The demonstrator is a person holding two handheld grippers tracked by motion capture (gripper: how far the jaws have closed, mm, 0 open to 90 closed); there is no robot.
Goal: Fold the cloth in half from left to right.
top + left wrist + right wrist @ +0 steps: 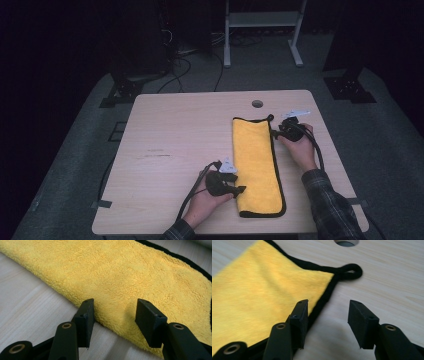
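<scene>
Dark lab: cables (176,70), equipment stands (262,20)

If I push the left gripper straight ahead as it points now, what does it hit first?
Most likely the yellow towel: the left gripper is open, its jaws straddling the towel's near folded edge, with pile directly ahead.

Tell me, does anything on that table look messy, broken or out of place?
Nothing stands out. The yellow cloth lies folded flat and neat on the table, its black edging intact. The left gripper and right gripper sit open at its edges, and nothing is spilled or torn.
</scene>
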